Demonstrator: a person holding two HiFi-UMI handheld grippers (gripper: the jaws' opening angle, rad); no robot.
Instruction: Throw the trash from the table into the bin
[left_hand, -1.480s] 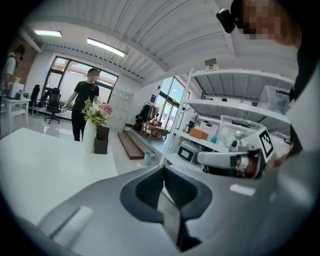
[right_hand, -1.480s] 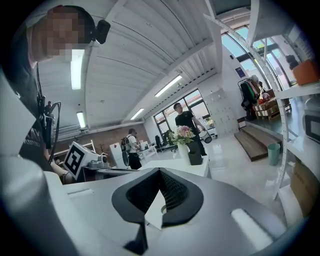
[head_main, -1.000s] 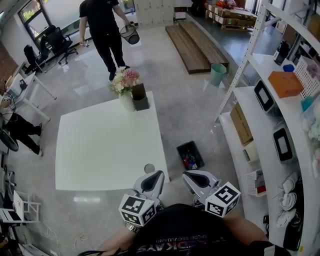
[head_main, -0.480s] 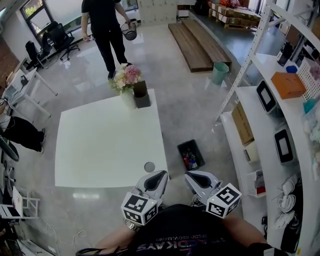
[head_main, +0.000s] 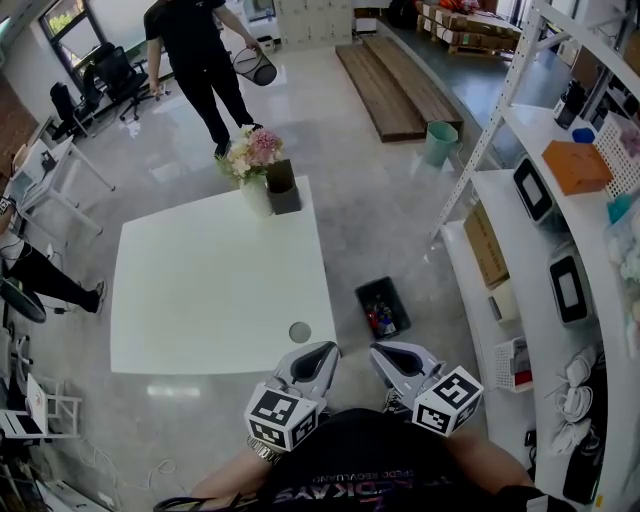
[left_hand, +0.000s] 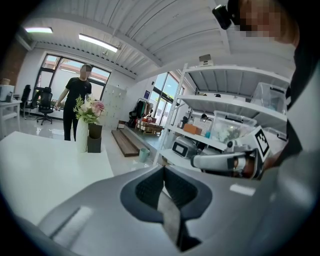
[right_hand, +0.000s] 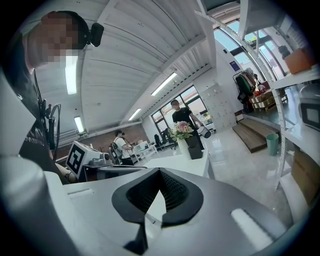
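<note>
A small grey round thing (head_main: 299, 332) lies on the white table (head_main: 200, 290) near its front right corner. A black bin (head_main: 381, 308) with coloured trash inside stands on the floor just right of that corner. My left gripper (head_main: 321, 351) hovers just short of the table's front edge, close to the round thing, jaws shut and empty. My right gripper (head_main: 383, 353) is beside it, short of the bin, also shut on nothing. In the left gripper view the left gripper (left_hand: 163, 169) has its pads together; in the right gripper view the right gripper (right_hand: 159, 173) does too.
A vase of flowers (head_main: 253, 165) and a dark box (head_main: 283, 195) stand at the table's far edge. A person in black (head_main: 195, 50) walks beyond it. Metal shelves (head_main: 540, 210) with boxes and devices run along the right. Desks and chairs (head_main: 60, 140) sit at the left.
Both grippers have kept still. The person in black beyond the table has shifted left with the dark round thing they carry.
</note>
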